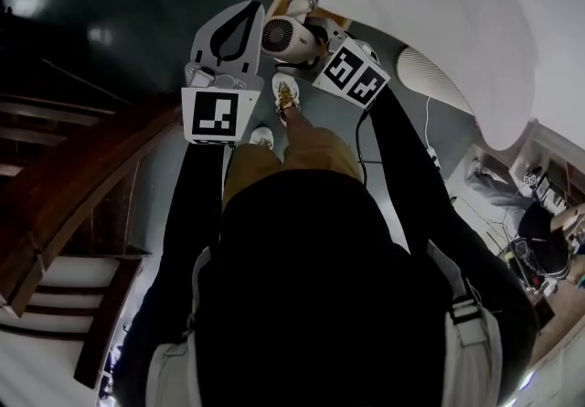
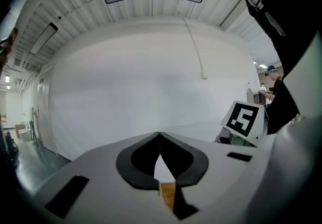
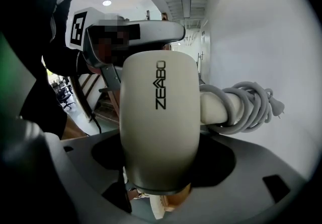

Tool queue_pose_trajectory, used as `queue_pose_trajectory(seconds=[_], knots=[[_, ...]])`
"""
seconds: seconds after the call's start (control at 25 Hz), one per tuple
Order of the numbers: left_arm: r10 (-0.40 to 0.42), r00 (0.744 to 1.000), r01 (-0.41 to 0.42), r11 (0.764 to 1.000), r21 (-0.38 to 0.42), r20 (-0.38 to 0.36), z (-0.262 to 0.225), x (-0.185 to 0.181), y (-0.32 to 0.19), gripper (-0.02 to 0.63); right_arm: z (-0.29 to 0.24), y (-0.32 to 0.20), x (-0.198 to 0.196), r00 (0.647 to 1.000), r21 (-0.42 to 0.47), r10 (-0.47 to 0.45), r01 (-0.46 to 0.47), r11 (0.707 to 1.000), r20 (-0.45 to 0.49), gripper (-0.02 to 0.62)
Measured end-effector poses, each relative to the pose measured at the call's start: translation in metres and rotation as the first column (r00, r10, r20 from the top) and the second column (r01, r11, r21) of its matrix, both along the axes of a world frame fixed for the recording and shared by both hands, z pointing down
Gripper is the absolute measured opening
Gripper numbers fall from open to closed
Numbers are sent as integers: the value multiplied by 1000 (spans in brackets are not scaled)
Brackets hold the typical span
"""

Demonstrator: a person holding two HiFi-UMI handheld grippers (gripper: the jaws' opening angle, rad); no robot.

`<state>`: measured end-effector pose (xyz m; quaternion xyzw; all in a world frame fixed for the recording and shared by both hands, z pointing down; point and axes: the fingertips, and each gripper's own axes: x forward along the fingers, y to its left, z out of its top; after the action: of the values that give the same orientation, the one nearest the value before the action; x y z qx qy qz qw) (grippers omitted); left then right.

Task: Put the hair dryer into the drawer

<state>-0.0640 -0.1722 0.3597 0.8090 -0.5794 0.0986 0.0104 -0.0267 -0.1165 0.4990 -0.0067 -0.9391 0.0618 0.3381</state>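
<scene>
Hair dryer (image 3: 158,122) clamped crosswise between the jaws of the right hand-held gripper (image 3: 160,142), up in the air in front of the person's body. Cream barrel pressed on both sides by the jaws, dark lettering along its length. Handle out to the right in the right gripper view, wrapped in a thick bundle of grey cord (image 3: 249,107), plug at the far edge of the bundle. In the head view, round grille end of the barrel turned toward the left hand-held gripper (image 2: 160,135), cord bundle beyond it against a big white curved wall (image 1: 439,21).

Left hand-held gripper closed tip to tip, nothing between the jaws, level with the hair dryer and just beside it; contact between the two not clear. Ahead of it only the white wall, with the marker cube (image 2: 245,120) of the right hand-held gripper at the lower right of its view.

Below both, seen from above: black top, tan trousers (image 1: 291,158), white shoes (image 1: 285,92) on a dark glossy floor (image 1: 110,12). Wooden stairs (image 1: 64,176) off to the left.
</scene>
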Motion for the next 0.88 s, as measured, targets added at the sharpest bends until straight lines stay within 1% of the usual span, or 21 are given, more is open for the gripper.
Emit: queue_pose_trajectory(seconds=[0.16,0.32,0.44,0.56,0.72,0.88], knots=[[-23,1000,23,999,-23,-8,9,-10,1,12,18,6,-8,997,-15,-73,72,997,-40,351],[-34,999,34,999,-39,3,17,-15,1,12,34,17,-13,982,-34,-171,169,985,-79,351],[-27,999,28,998,-49,27,23,-15,2,12,51,23,-12,963,-32,-238,236,971,-129,351],[-34,999,35,998,-58,17,27,-16,2,12,68,27,-8,941,-47,-288,284,958,-176,351],[-41,999,43,996,-74,18,32,-16,-2,12,81,30,-3,919,-108,-341,325,939,-200,351],[-41,999,43,996,-82,27,36,-19,-2,12,94,36,1,879,-166,-419,388,906,-230,351]])
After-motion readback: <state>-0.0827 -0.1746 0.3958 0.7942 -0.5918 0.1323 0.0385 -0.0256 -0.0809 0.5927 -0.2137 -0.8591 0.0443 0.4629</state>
